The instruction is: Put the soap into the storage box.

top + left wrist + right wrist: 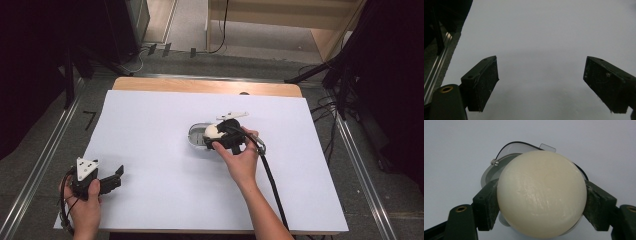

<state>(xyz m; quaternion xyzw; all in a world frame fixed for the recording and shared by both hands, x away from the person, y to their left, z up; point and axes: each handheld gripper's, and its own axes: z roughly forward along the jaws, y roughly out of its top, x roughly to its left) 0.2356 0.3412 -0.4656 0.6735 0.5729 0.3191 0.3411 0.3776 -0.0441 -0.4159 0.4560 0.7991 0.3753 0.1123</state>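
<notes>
**Desk:** What does your right hand have, seen from above?

**Me:** My right gripper [218, 138] pinches a smooth cream-white ball [211, 131] over a shallow grey oval dish [196, 135] near the middle of the white paper-covered table [150, 165]. My right hand [243, 160] hides most of the tool; its black cable [272, 185] trails back toward the near edge.

**Desk:** And along the jaws?

**Me:** In the right gripper view the ball [541, 193] fills the space between the two black pads [486, 205], one pressed against each flank. Its lower edge is cut off by the frame. Behind it the dish [490, 173] shows as a grey rim, with a thin dark line curving round the far side and a small clear tab at the top. Whether the ball touches the dish floor I cannot tell; the ball itself covers that spot.

**Desk:** The other hand?

**Me:** My left gripper [119, 175] sits at the near left corner of the sheet, well apart from the ball, held in my left hand [85, 210]. In the left gripper view its jaws stand spread wide with bare white paper [541, 50] between them; the right pad [605, 83] is clipped by the frame edge.
</notes>
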